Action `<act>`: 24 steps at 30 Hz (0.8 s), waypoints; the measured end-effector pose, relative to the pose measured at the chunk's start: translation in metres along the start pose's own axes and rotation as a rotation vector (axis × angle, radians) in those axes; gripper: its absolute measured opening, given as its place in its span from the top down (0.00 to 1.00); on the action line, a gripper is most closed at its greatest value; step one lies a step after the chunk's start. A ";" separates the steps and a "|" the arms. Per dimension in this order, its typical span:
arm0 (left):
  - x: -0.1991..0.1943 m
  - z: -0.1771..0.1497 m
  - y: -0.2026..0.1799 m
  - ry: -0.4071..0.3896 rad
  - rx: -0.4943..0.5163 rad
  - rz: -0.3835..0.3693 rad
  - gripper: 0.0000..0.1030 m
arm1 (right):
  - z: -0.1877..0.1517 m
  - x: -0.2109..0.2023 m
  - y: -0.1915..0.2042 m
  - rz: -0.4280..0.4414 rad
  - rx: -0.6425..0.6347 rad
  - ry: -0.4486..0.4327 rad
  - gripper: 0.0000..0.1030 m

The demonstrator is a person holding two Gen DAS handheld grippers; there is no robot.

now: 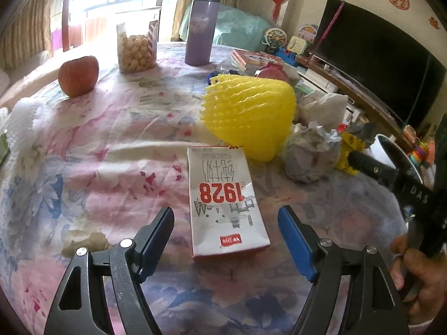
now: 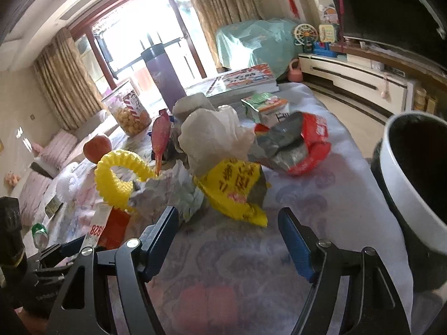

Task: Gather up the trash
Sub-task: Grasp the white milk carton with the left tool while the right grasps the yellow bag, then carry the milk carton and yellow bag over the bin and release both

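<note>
In the left wrist view a flattened white milk carton marked 1928 lies on the floral tablecloth, between the open fingers of my left gripper. Behind it lie a yellow foam fruit net and a crumpled paper ball. In the right wrist view my right gripper is open and empty, just short of a yellow snack wrapper. Beyond it are a crumpled plastic bag, a red wrapper and a small green carton. The carton and the net show at the left.
A white bin with a dark inside stands off the table's right edge. An apple, a snack jar, a purple flask and books stand at the back. White foam netting lies at the left edge.
</note>
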State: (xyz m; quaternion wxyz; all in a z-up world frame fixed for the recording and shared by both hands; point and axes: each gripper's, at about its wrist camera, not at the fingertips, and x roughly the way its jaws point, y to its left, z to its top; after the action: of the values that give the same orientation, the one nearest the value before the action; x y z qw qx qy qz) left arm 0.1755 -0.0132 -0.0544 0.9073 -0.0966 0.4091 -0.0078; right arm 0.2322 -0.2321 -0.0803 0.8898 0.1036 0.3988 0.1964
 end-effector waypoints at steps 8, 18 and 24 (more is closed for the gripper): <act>0.010 -0.001 -0.008 0.005 0.051 -0.038 0.50 | 0.001 0.008 0.003 0.003 -0.034 0.027 0.82; 0.009 -0.011 -0.038 0.020 0.133 -0.181 0.51 | -0.019 -0.030 -0.010 0.032 0.020 0.009 0.85; 0.015 -0.006 -0.060 0.033 0.198 -0.245 0.51 | -0.025 -0.058 -0.031 0.002 0.072 -0.023 0.86</act>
State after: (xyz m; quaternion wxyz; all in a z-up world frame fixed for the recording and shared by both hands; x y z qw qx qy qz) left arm 0.1853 -0.0742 -0.0588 0.8978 -0.0559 0.4064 -0.1602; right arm 0.1862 -0.2846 -0.0686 0.8898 0.1384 0.3952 0.1815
